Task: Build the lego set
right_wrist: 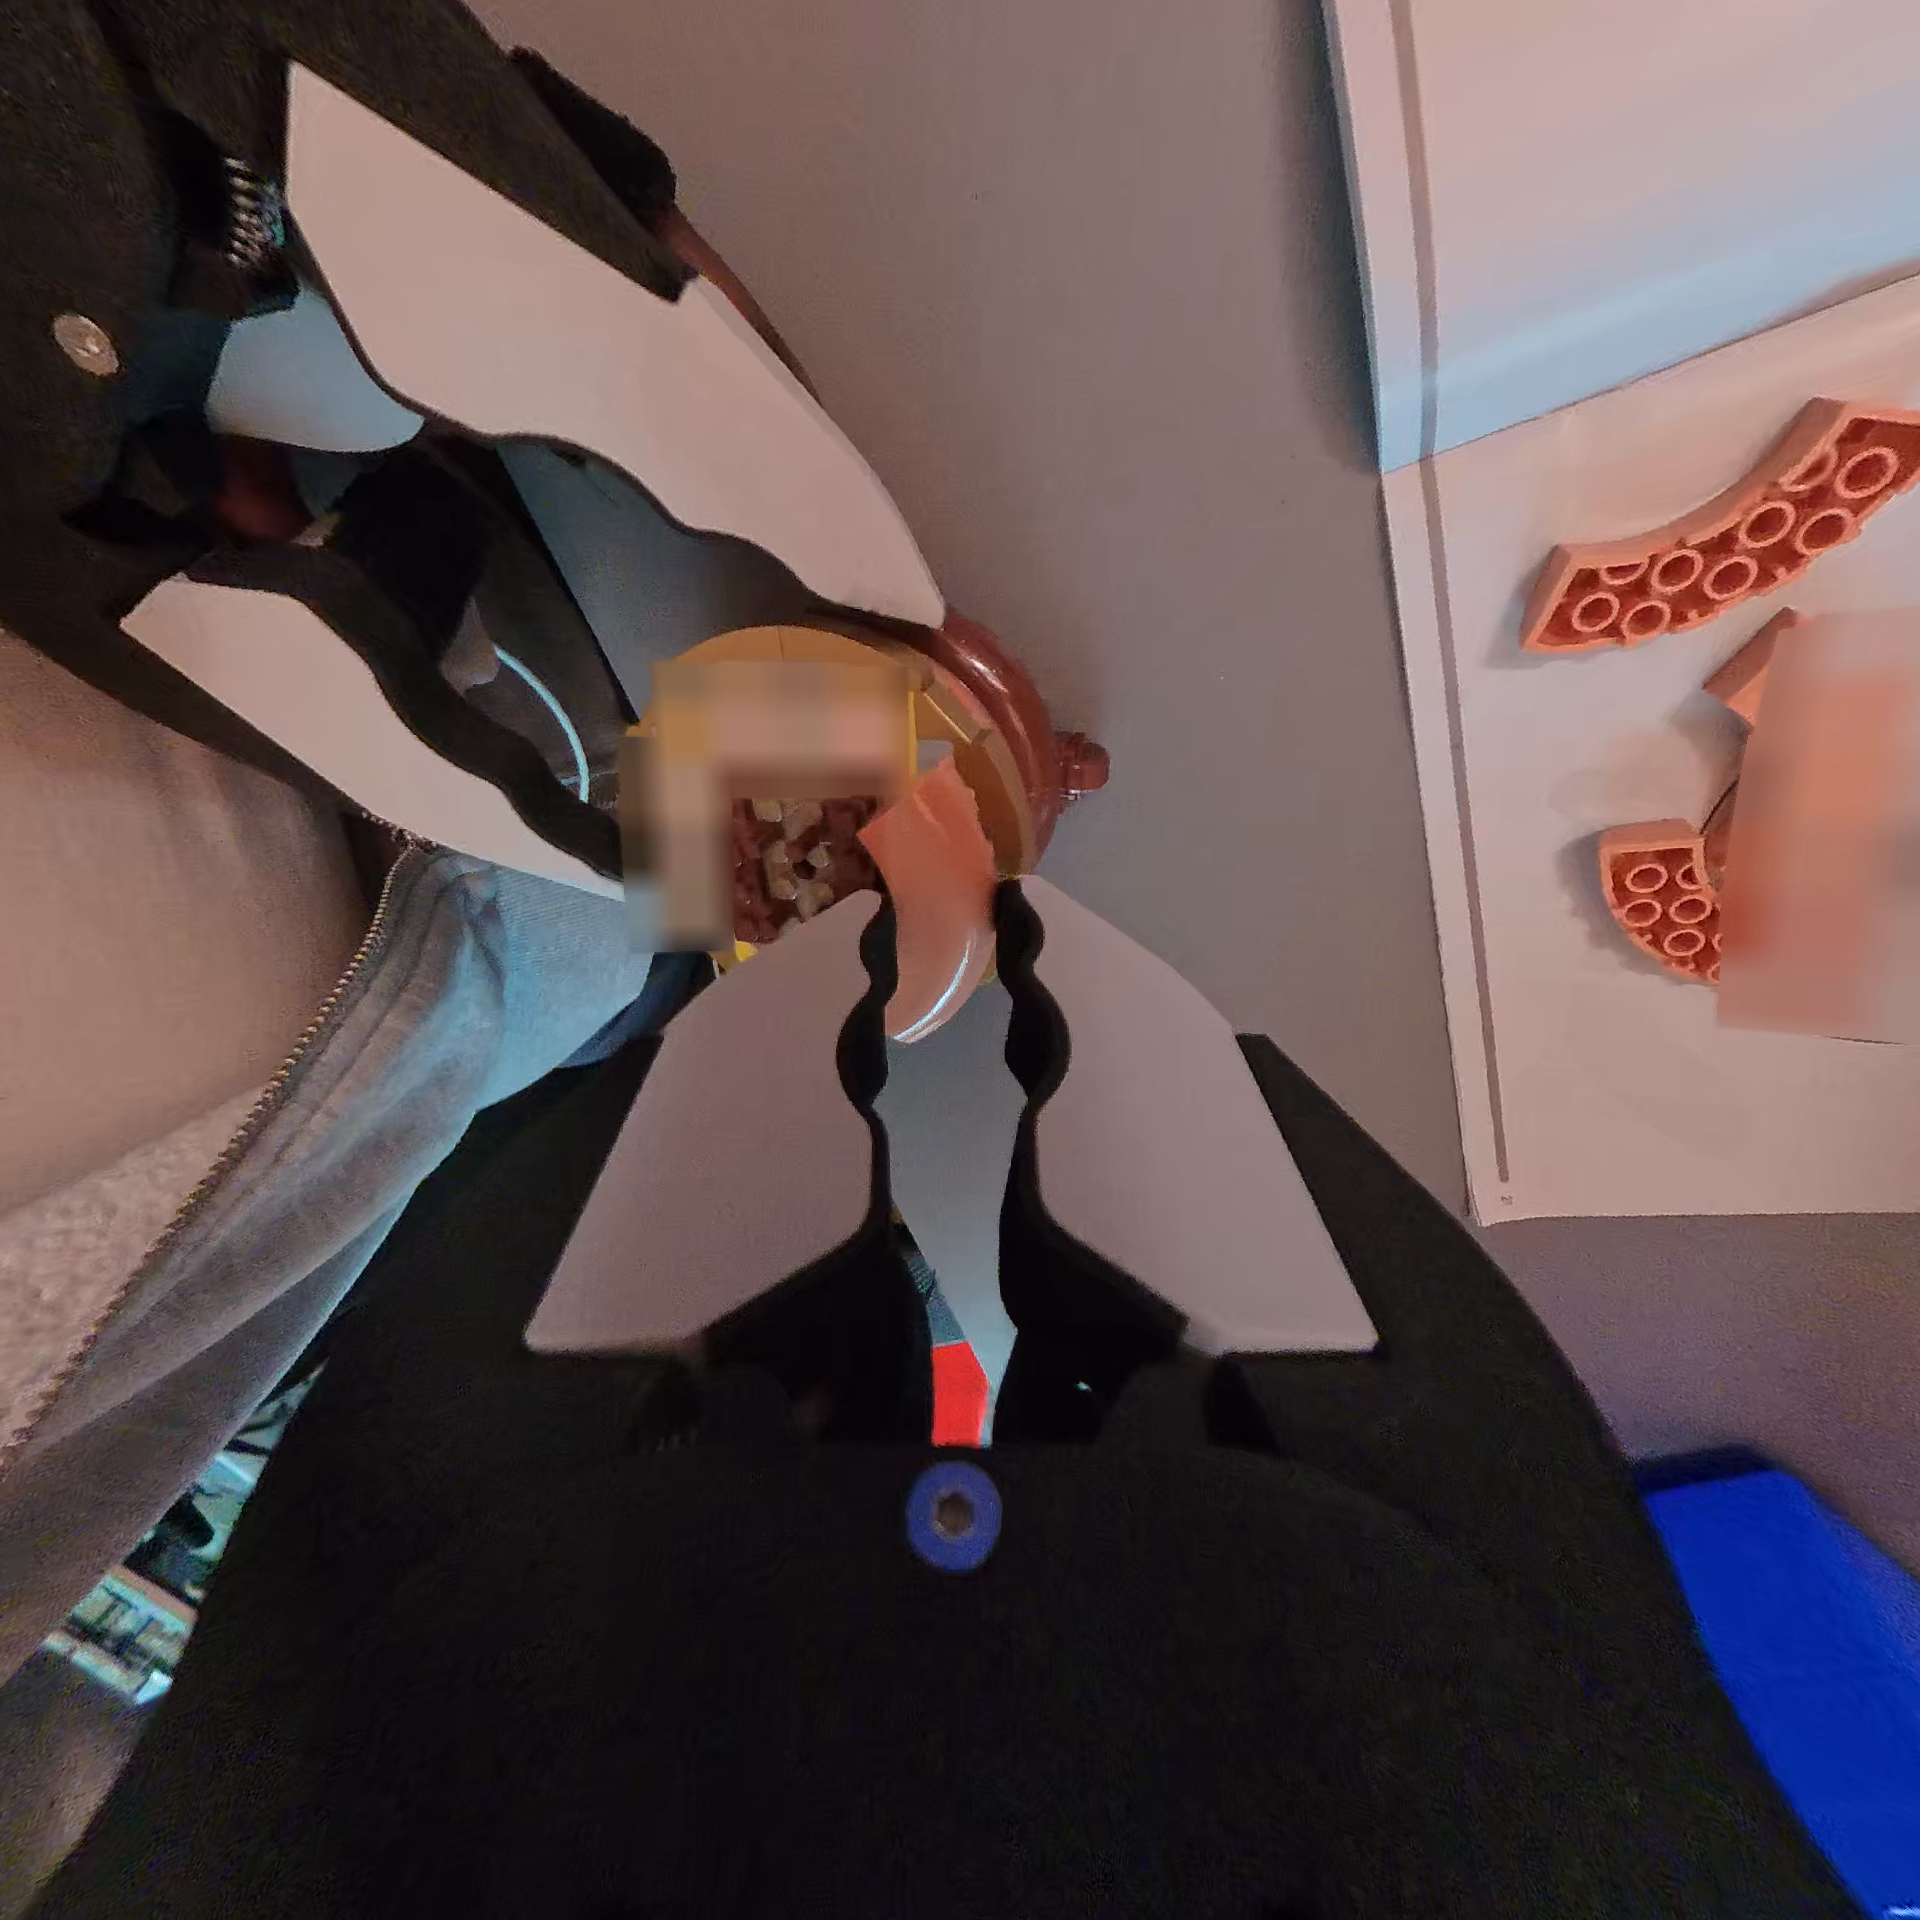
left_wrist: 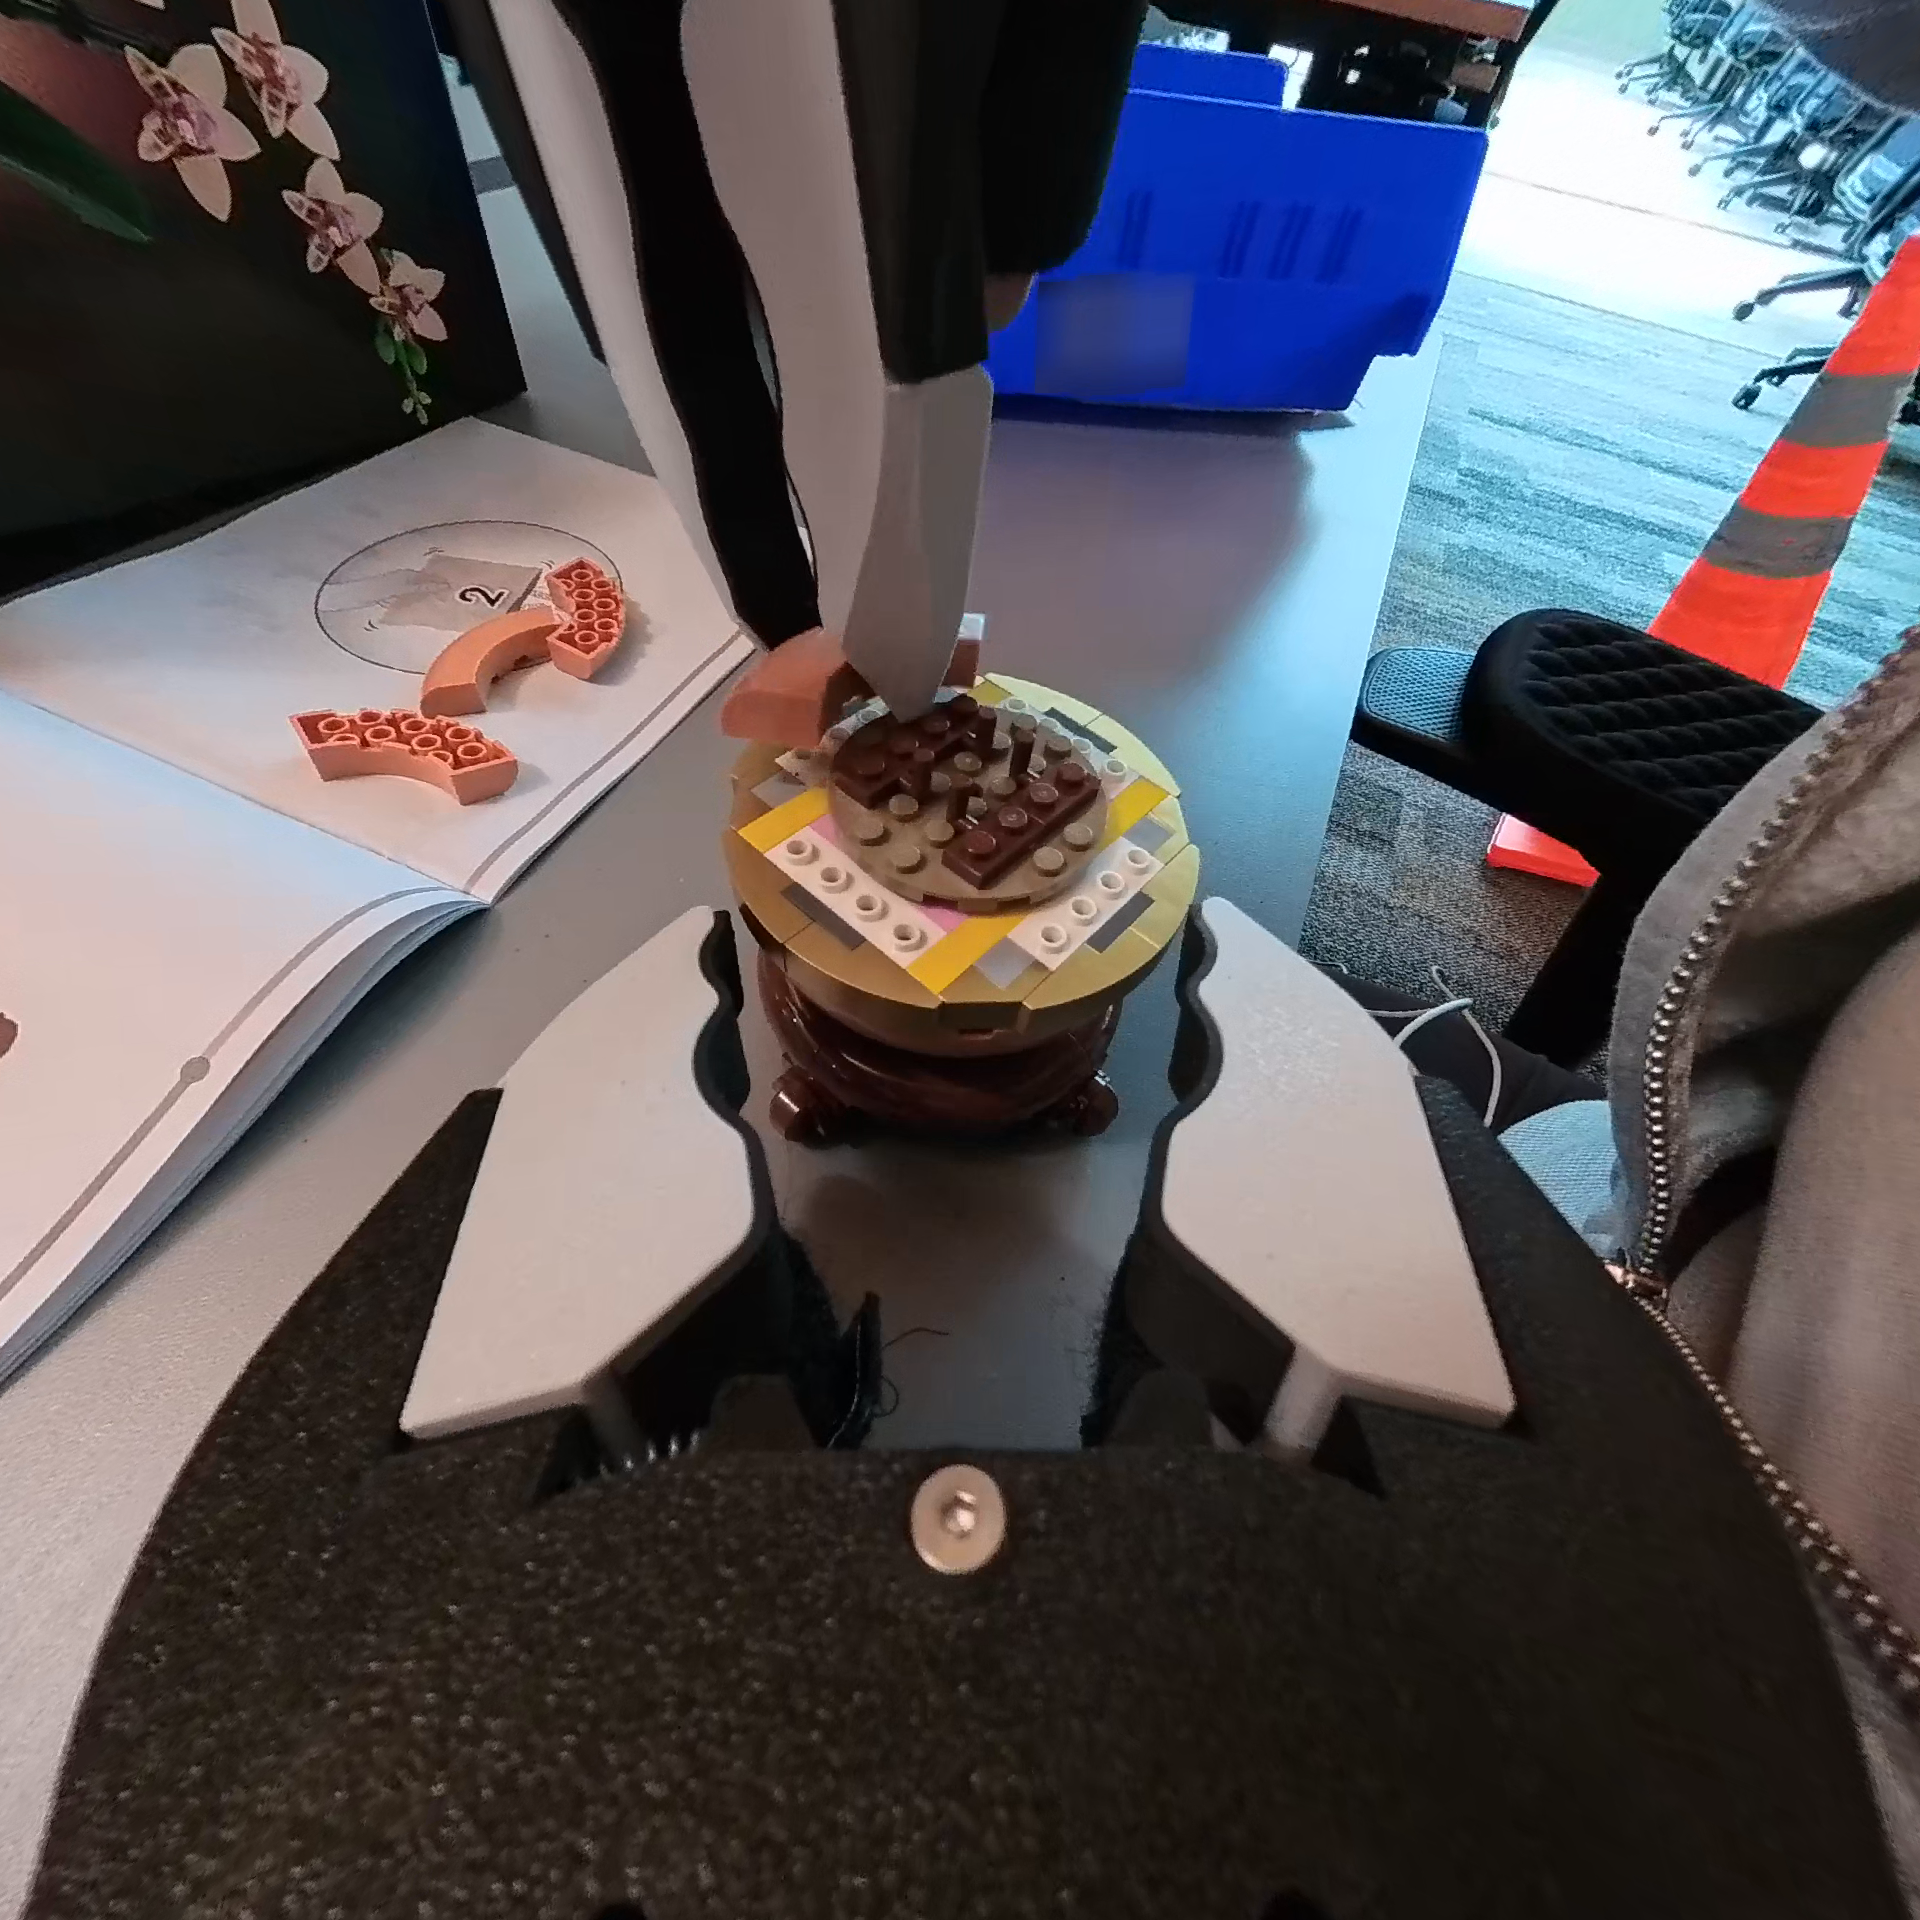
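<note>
Right gripper (right_wrist: pixel 940 925) was clamped on a salmon curved brick (right_wrist: pixel 935 883), smooth face up, held by its near end between the wavy pads. It came down steeply from above onto the far left rim of the round model (left_wrist: pixel 961 862), as the left wrist view showed it. Brick end was at or just above the gold rim; actual contact could not be told from either view.

Left gripper (left_wrist: pixel 961 1039) was spread wide, one finger on each side of the model's dark brown base (left_wrist: pixel 940 1081). Whether the pads touched the base could not be told; a gap seemed to show on both sides. Model stood upright on the grey table (left_wrist: pixel 1143 540), near the table's edge.

Key relation: the brick's arc ran roughly along the rim's curve, its free end pointing away from the right gripper and across the plate. My reading is that the arc must line up with the rim studs before pressing down, and the left gripper is placed to brace the base.

Three more salmon curved bricks (left_wrist: pixel 405 743) lay studs up or on their side on the open booklet (left_wrist: pixel 208 935), left of the model.
</note>
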Motion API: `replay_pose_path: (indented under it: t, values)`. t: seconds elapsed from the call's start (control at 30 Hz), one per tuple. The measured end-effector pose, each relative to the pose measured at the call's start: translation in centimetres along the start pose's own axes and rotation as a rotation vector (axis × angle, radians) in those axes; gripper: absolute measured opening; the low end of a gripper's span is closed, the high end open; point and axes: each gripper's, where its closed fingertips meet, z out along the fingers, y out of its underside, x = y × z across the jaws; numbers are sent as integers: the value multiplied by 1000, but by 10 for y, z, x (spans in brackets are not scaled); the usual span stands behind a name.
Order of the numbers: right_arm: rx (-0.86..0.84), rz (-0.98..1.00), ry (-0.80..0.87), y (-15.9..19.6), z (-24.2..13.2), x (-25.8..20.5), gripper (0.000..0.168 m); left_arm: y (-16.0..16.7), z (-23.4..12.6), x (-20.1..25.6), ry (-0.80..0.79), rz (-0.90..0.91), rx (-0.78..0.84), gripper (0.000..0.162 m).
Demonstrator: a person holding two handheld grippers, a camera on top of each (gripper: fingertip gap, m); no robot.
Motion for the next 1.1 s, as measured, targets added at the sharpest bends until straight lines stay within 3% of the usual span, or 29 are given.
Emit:
replay_pose_path:
  t: [0.6,0.9,1.1]
  values:
    - [-38,34,-24,0,1,3,21,0,0,1,3,0,1,79]
    - [34,73,-60,1,0,2,21,0,0,0,5,-3,0,80]
    - [215,109,-29,-6,-19,6,21,0,0,0,4,-8,-2,81]
